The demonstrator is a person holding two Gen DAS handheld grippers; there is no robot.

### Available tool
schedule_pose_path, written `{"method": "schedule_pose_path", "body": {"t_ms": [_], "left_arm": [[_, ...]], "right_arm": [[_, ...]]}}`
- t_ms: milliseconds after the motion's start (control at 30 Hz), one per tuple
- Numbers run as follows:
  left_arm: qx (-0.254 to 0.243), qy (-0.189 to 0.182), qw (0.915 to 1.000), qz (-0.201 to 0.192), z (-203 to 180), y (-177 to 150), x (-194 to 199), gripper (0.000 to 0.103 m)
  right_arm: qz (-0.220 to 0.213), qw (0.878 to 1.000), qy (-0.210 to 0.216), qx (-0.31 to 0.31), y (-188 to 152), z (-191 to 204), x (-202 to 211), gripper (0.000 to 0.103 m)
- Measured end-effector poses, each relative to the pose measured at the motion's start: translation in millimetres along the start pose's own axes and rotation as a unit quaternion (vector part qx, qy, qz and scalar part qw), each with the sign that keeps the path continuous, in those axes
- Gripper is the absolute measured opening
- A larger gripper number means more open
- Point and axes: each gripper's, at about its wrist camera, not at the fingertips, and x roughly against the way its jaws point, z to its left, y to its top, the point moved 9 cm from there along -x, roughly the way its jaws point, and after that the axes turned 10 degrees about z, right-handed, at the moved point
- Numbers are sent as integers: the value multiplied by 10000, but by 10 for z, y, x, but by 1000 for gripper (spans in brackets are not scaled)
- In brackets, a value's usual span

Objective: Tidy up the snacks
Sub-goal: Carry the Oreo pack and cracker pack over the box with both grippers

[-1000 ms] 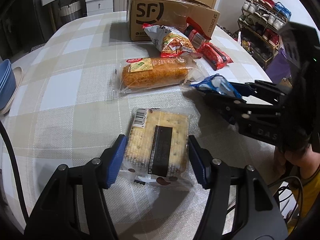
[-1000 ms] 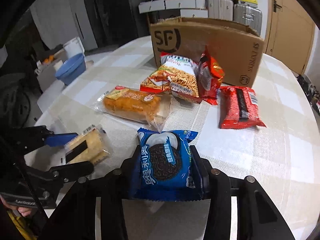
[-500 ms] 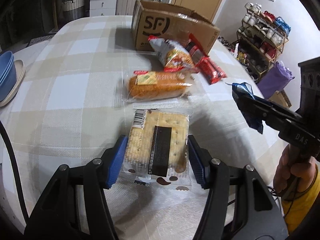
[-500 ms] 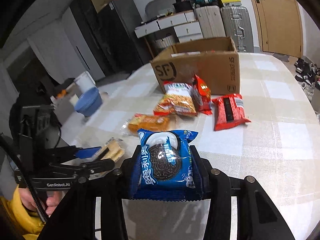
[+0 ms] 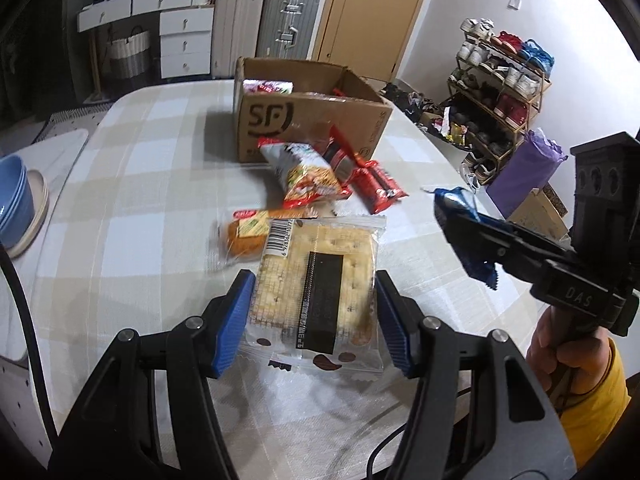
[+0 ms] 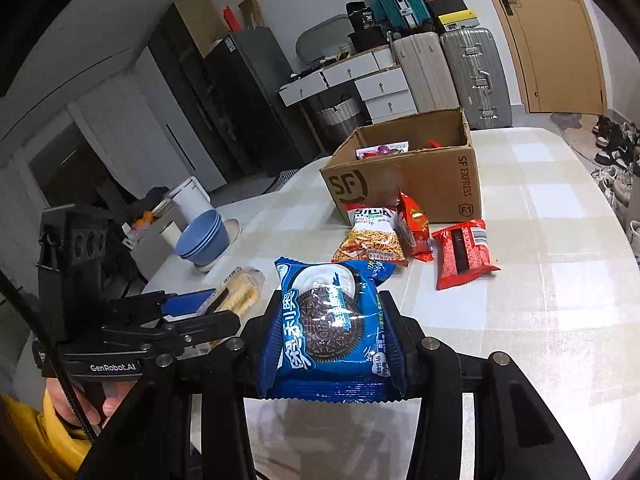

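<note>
My left gripper (image 5: 314, 322) is shut on a clear pack of crackers (image 5: 316, 284) and holds it above the table. My right gripper (image 6: 332, 334) is shut on a blue Oreo pack (image 6: 326, 320), also raised; it shows in the left wrist view (image 5: 460, 224). An open SF cardboard box (image 5: 304, 120) (image 6: 404, 176) stands at the far side with some snacks inside. In front of it lie a noodle snack bag (image 5: 308, 178) (image 6: 372, 238), red packs (image 5: 376, 190) (image 6: 464, 254) and a wrapped cake (image 5: 244, 234).
The round table has a checked cloth (image 5: 132, 208). Blue bowls on a plate (image 5: 14, 208) (image 6: 202, 238) sit near its left edge. Drawers, suitcases (image 5: 286, 28) and a shoe rack (image 5: 504, 88) stand behind the table.
Both grippers have lifted their packs up off the table and higher. The box's open top with snacks inside now shows.
</note>
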Motion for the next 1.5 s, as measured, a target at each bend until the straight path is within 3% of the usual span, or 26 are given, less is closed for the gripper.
{"method": "schedule_pose_path", "body": {"t_ms": [333,567,733,933,1167,1500], "left_arm": [[-271,27,9990,-356,-68,606,246,57],[-373,142,9973,-620,13,1335,369,57],[-177,-59,9977,-650,76,1897,299,57],[-36,-26,9989,-463,222,2509,-75,57],[94,161,9995,-246,420,2981,-660,57],[84,208,9997,25,450,3051,-1224,57]], "right_arm": [[-280,9993,-1,241,594,19,130,45],[-632,9967,-238,445,1264,-30,184,45],[-736,9952,-408,506,1726,-132,53,45],[-679,9952,-555,439,2142,-337,-216,45],[-638,9956,-690,51,2489,-788,-498,45],[-238,9966,-788,22,2620,-1045,-970,45]]}}
